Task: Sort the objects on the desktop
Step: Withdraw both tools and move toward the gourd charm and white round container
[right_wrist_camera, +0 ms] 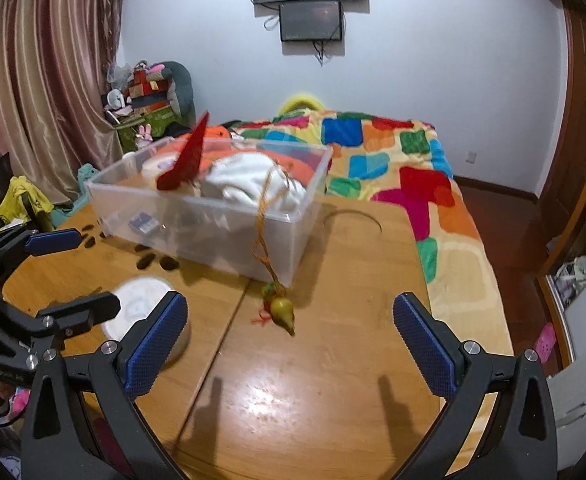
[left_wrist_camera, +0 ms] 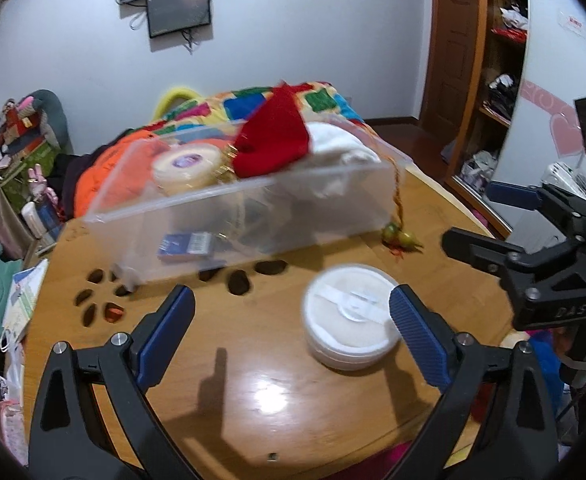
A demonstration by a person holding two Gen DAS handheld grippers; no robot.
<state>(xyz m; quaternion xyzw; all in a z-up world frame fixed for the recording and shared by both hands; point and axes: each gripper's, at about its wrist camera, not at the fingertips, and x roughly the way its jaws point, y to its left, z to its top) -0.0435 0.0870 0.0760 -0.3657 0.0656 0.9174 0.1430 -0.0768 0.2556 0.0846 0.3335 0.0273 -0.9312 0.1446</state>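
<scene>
Centrally, on glossy honey-toned wooden table (left_wrist_camera: 253,384): clear, thin-walled rectangular plastic bin (left_wrist_camera: 253,216), heaped with red felt-like fabric (left_wrist_camera: 277,140), soft white cloth (left_wrist_camera: 341,148) and a cream tape roll (left_wrist_camera: 185,164). Draped over bin's rim, a twisted golden cord (right_wrist_camera: 267,216) ending on the tabletop in small smooth gourd charms (right_wrist_camera: 281,308). Nearer, a squat round white tub (left_wrist_camera: 349,320) with flat lid, just beside one ribbed blue pad of left gripper (left_wrist_camera: 293,320), fingers spread wide, grasping nothing. Right gripper (right_wrist_camera: 289,336) likewise splayed apart, empty, above bare wood near the charms.
</scene>
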